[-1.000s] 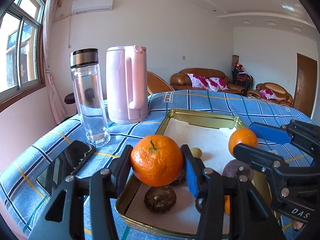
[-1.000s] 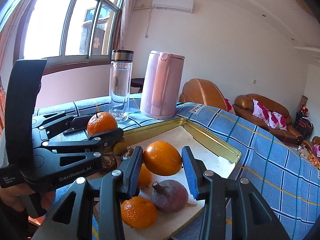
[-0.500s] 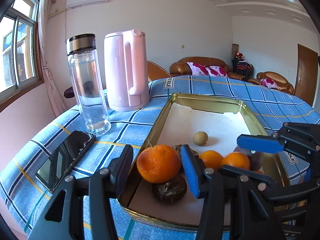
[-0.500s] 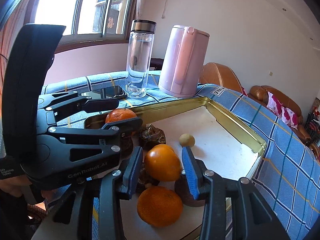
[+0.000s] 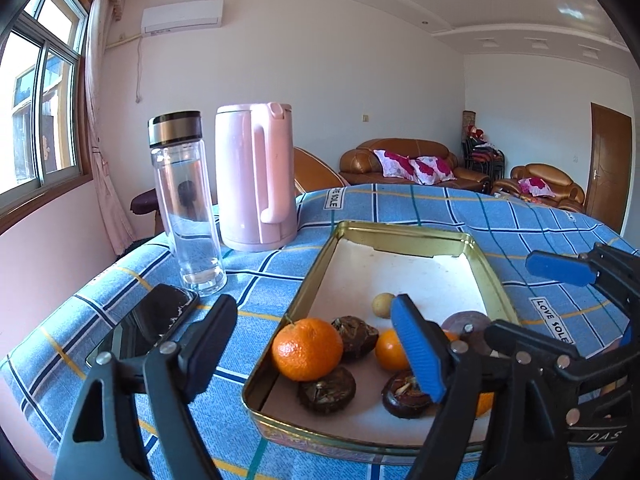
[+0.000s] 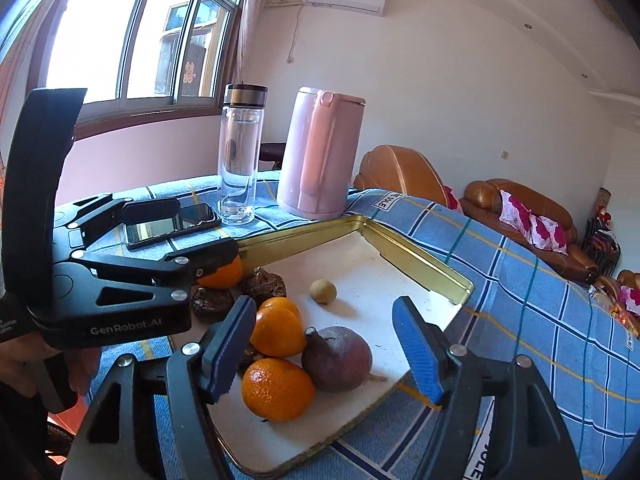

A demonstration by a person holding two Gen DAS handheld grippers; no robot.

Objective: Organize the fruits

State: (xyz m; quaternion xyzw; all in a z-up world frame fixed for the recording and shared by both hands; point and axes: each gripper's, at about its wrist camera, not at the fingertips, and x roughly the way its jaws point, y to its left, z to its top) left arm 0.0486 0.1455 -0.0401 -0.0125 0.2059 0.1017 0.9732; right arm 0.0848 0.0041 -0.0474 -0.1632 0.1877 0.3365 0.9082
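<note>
A gold tin tray (image 5: 400, 230) (image 6: 304, 236) lies on the blue checked cloth. It holds several oranges, brown wrinkled fruits (image 5: 326, 392), a dark red fruit (image 6: 336, 358) and a small yellowish fruit (image 6: 323, 291). My left gripper (image 5: 313, 303) (image 6: 204, 227) is opening; the stemmed orange (image 5: 307, 354) rests in the tray's near left corner, between the jaws but untouched. My right gripper (image 6: 322, 308) (image 5: 512, 294) is opening too. An orange (image 6: 278, 328) lies free beside its left pad, with another orange (image 6: 277, 388) nearer.
A glass bottle (image 5: 186, 204) and a pink kettle (image 5: 256, 176) stand left of the tray at the back. A black phone (image 5: 148, 324) lies on the cloth by the left edge. Brown sofas (image 5: 412, 162) stand beyond the table. A hand (image 6: 24, 376) holds the left gripper.
Both grippers came down to the tray with an orange each, then opened wide and let go. Both oranges now lie in the tray.
</note>
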